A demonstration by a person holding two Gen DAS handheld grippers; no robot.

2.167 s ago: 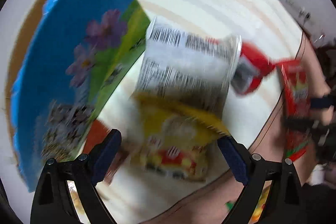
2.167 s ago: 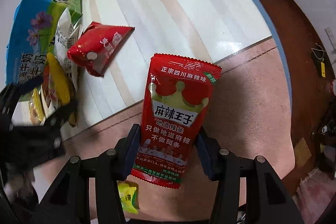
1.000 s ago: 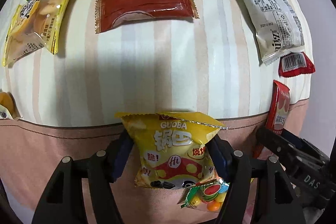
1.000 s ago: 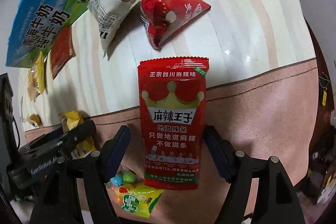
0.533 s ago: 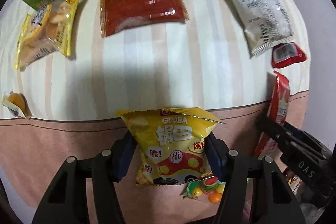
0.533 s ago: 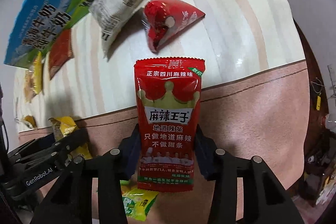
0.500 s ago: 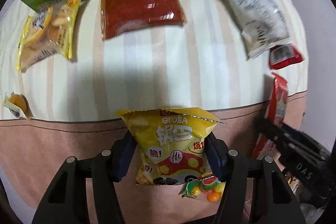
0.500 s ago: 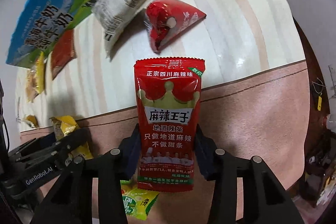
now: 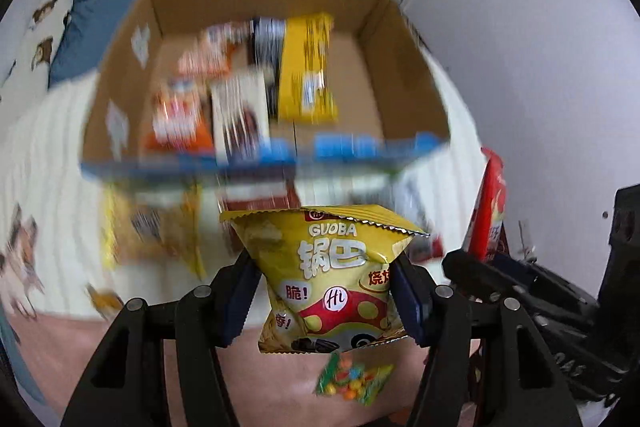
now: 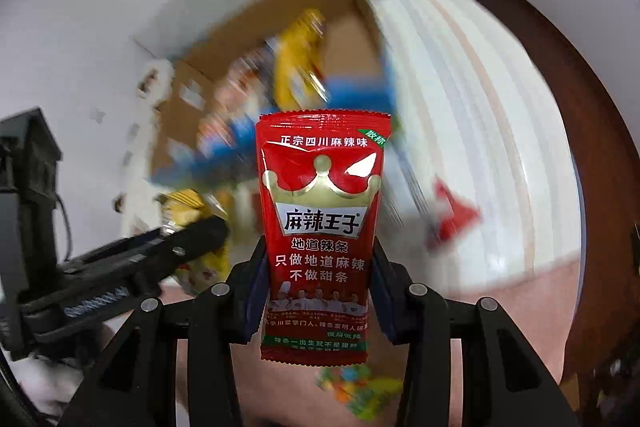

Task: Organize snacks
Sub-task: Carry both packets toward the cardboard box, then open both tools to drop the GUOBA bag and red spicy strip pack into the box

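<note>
Left gripper (image 9: 326,291) clamps a yellow snack bag (image 9: 328,275) at lower centre; the cardboard box (image 9: 404,75) fills the upper frame. Right gripper (image 10: 318,283) clamps a red snack packet (image 10: 320,227) at centre. Both should clear the box's near rim before the jaws let go.

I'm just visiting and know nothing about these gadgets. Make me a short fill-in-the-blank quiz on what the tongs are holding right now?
1. The left tongs grip a ____ crinkly snack bag.
2. The right tongs grip a red foil packet showing a gold ____.
3. Ahead stands an open brown ____ box with snacks inside.

Missing words: yellow; crown; cardboard
</note>
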